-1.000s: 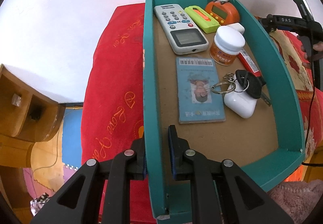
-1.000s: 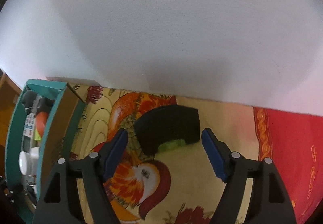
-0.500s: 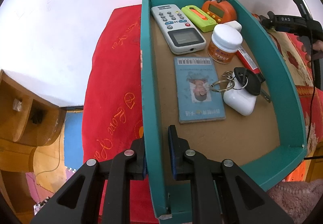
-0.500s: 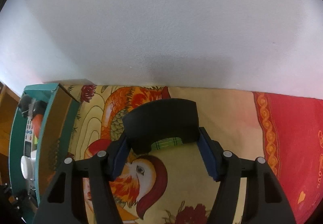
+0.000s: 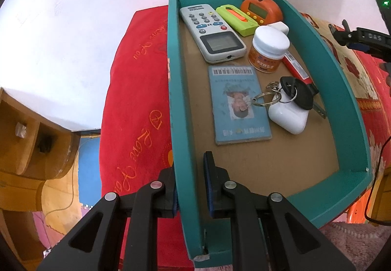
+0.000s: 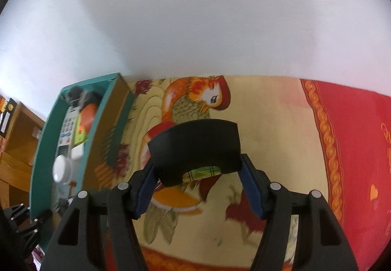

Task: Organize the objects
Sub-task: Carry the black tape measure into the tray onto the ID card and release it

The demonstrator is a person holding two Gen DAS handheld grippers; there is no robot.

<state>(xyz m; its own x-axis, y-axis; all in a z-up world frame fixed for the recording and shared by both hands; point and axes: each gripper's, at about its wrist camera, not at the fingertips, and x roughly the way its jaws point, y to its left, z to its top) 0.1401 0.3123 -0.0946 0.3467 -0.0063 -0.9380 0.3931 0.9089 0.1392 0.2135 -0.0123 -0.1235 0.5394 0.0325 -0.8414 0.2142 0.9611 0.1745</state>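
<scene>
My left gripper (image 5: 189, 173) is shut on the left wall of a teal box (image 5: 174, 100). The box holds a grey remote (image 5: 212, 31), a green case (image 5: 236, 19), an orange monkey timer (image 5: 260, 8), a white-capped orange jar (image 5: 268, 50), a blue ID card (image 5: 240, 105), a white earbud case (image 5: 288, 114) and a black key (image 5: 297, 95). My right gripper (image 6: 196, 188) is shut on a black wallet (image 6: 195, 149) and holds it above the bird-patterned cloth (image 6: 268, 124). The teal box (image 6: 95, 124) stands to its left.
A red embroidered cloth (image 5: 136, 100) covers the surface left of the box. Wooden shelves (image 5: 27, 144) stand at the far left. A white wall (image 6: 195, 14) rises behind. The right tool (image 5: 361, 36) and a black cable (image 5: 374, 173) show at the right edge.
My right gripper closed on the black wallet and lifted it off the cloth, nearer the camera. My left gripper kept its grip on the box wall and shifted only slightly.
</scene>
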